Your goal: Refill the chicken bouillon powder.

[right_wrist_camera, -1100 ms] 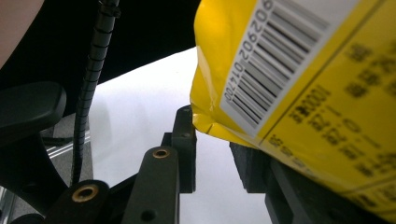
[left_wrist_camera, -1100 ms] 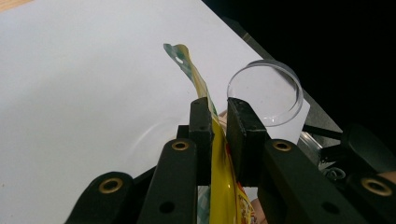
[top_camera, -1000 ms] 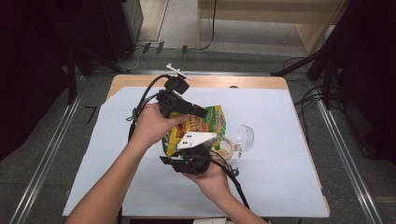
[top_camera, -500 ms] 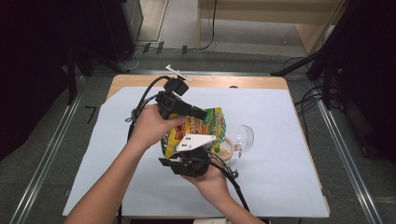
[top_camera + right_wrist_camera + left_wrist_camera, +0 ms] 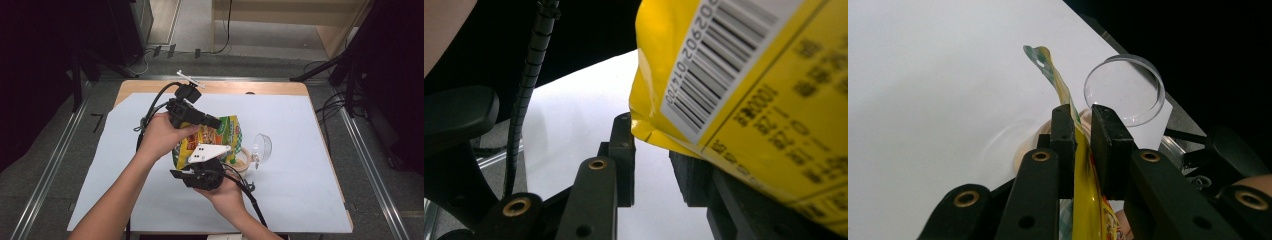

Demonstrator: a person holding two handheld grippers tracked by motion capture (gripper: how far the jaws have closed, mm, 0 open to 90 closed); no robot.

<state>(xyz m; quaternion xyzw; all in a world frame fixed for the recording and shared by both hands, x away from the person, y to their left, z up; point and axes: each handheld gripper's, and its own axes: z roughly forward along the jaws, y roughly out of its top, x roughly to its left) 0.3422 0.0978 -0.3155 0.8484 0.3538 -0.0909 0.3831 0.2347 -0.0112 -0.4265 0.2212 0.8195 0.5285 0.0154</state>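
Both grippers grasp one yellow printed foil snack pouch [image 5: 215, 140] above the middle of the white paper-covered table [image 5: 300, 200]. Clamped on the pouch's thin upper edge, the left gripper [image 5: 1083, 125] pinches the foil between its two black jaws; in the left gripper view the pouch [image 5: 1068, 110] runs edge-on from the jaws up toward 11 o'clock, ending in a curled green and yellow corner. In the high view this left gripper [image 5: 212, 121] sits at the pouch's 10 o'clock, held by the person's left hand [image 5: 162, 135].

Below it, the right gripper [image 5: 202, 167] takes the pouch from 6 o'clock, its grey three-cornered plate lying over the lower half of the pack, the right hand [image 5: 225, 192] underneath. In the right gripper view [image 5: 651, 150] the pouch's bottom corner [image 5: 744, 100], with a white barcode panel, sits between the jaws and overlaps the right-hand one; whether both pads press on it cannot be told there.

At the pouch's 3 o'clock stands a clear round plastic lid [image 5: 261, 147], tilted on edge, touching a small round beige cup [image 5: 241, 159] that stands just beside the pouch's lower right corner.
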